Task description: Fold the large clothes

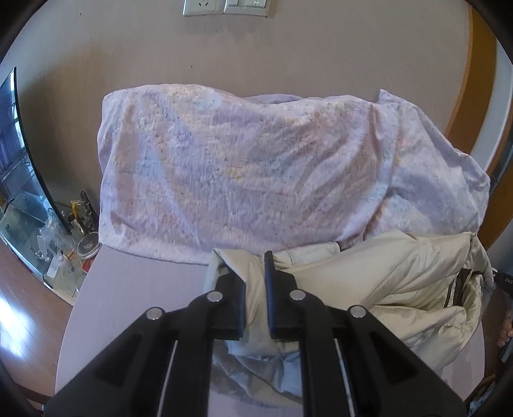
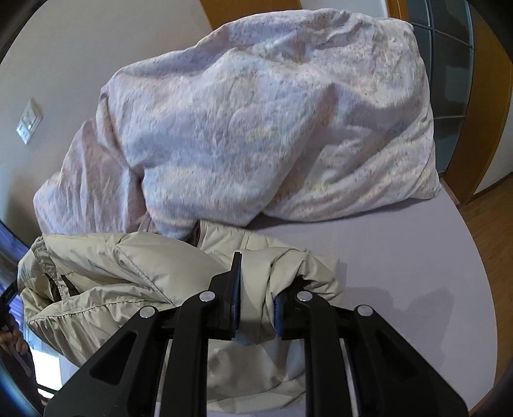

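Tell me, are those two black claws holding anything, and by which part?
Both grip the beige jacket. The left gripper pinches a bunched fold at one end, the right gripper another at the opposite end. Which parts cannot be told.

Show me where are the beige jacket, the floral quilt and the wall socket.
beige jacket (image 1: 384, 282): left wrist view, on its puffy body.
floral quilt (image 1: 243, 166): left wrist view, on the middle of its top.
wall socket (image 1: 203, 6): left wrist view, on its white plate.

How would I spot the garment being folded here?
Find the round lilac bed with the big flowery quilt heaped at its back. In front lies a beige padded jacket, plain, shiny and stitched, not floral, pinched by both hand-held grippers.
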`<control>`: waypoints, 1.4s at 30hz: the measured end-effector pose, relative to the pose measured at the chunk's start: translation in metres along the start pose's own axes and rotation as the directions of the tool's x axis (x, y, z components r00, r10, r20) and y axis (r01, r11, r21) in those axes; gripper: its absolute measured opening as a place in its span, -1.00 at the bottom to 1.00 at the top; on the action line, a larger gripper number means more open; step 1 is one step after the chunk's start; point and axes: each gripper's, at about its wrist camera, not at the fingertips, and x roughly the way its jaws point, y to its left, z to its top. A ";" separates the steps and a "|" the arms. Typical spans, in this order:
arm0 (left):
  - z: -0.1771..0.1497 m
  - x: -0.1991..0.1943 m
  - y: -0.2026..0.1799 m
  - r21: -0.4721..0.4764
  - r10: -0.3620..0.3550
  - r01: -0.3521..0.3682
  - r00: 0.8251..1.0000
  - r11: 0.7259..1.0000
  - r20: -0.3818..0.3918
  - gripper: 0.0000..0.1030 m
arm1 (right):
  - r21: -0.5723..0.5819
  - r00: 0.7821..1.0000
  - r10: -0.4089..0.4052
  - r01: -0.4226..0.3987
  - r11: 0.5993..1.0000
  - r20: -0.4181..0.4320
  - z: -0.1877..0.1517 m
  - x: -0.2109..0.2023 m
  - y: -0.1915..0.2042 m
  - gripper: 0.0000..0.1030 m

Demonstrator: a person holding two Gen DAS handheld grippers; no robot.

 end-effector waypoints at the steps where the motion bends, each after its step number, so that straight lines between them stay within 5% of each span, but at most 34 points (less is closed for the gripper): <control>1: 0.001 0.006 -0.001 -0.001 0.008 -0.008 1.000 1.000 -0.005 -0.80 | 0.003 1.000 -0.009 0.009 1.000 -0.003 0.002 0.004 0.001 -0.68; 17: -0.013 0.120 0.003 -0.049 0.107 -0.118 0.978 0.992 -0.176 -0.73 | 0.100 0.978 -0.076 0.097 0.990 -0.196 0.006 0.118 -0.010 -0.57; 23: -0.017 0.149 0.005 -0.092 0.095 -0.120 0.967 0.989 -0.238 -0.60 | 0.222 0.961 -0.002 0.066 0.973 -0.275 0.005 0.145 -0.030 -0.42; 29: -0.007 0.151 0.015 -0.167 0.012 -0.054 0.969 0.984 -0.246 -0.07 | 0.461 0.959 0.195 -0.080 0.884 -0.207 0.011 0.131 -0.070 -0.21; 31: -0.001 0.144 0.014 -0.146 0.036 -0.070 0.975 0.987 -0.220 0.37 | 0.429 0.965 0.177 -0.079 0.900 -0.194 0.013 0.119 -0.066 -0.08; 33: 0.003 0.134 0.008 -0.108 0.069 -0.091 0.980 0.990 -0.185 0.52 | 0.371 0.981 0.121 -0.055 0.927 -0.155 0.015 0.103 -0.058 0.34; 35: 0.005 0.125 0.003 -0.085 0.065 -0.080 0.983 0.993 -0.169 0.53 | 0.305 0.994 0.063 -0.032 0.952 -0.091 0.017 0.085 -0.047 0.55; 42: -0.018 0.096 -0.041 0.022 0.013 -0.009 0.987 1.000 -0.161 0.57 | 0.086 0.974 0.115 -0.099 0.991 -0.195 -0.007 0.083 0.018 0.56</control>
